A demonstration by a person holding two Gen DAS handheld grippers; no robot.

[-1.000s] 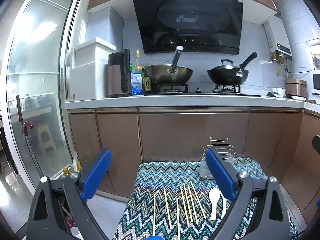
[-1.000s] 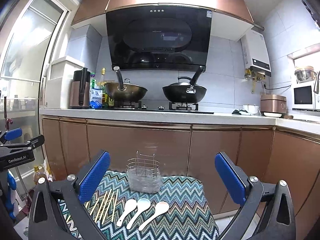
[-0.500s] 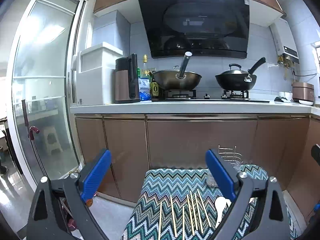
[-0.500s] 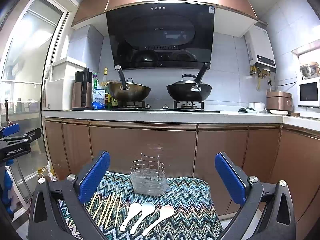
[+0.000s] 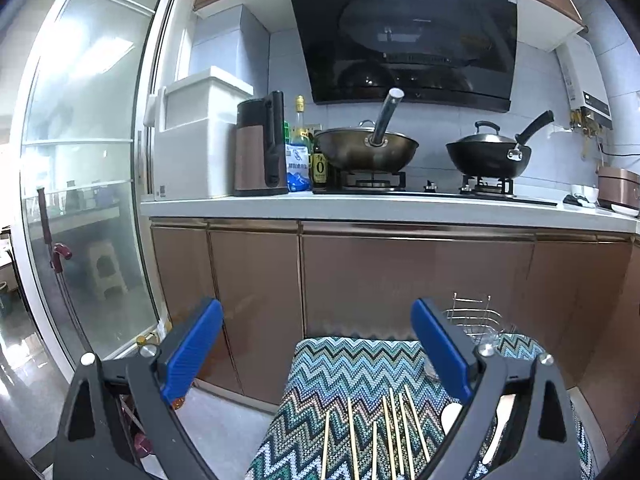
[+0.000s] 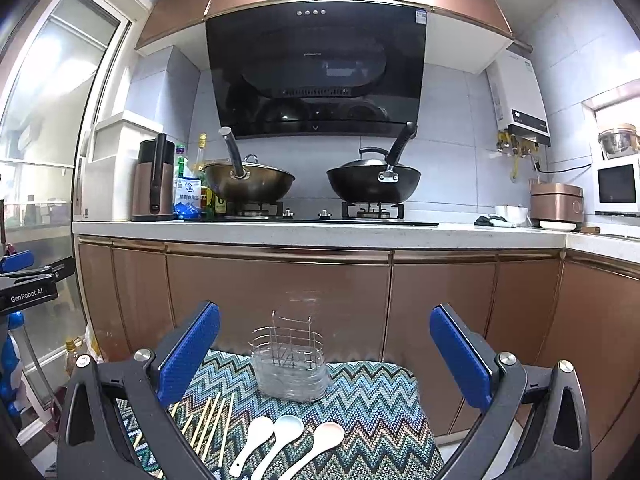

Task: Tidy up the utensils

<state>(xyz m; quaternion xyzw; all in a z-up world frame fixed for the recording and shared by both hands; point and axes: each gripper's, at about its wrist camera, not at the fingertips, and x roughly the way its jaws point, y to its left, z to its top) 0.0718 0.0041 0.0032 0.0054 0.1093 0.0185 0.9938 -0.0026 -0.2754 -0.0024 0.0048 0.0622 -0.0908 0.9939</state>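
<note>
Chopsticks [image 5: 386,436] are seen lying side by side on the zigzag-patterned cloth [image 5: 352,368], low in the left wrist view and between the two blue pads of the left gripper [image 5: 316,350], whose jaws are spread wide with nothing held. Its right arm hides most of a white spoon [image 5: 450,416] just beside the sticks, and the wire utensil holder [image 5: 472,316] is partly hidden behind its right pad.

From the right wrist view, the right gripper [image 6: 324,350] is also held wide and empty, raised over the near edge of the cloth. The utensil holder, a wire frame set in a clear base, stands upright at the far side of the cloth, centred between the pads and beyond them. Three white spoons [image 6: 286,440] are laid in a row in front of the holder, bowls toward it, handles running to the lower left. The chopsticks are found left of the spoons, partly covered by the left finger [image 6: 188,356] of this gripper. Neither gripper is touching any utensil.
</note>
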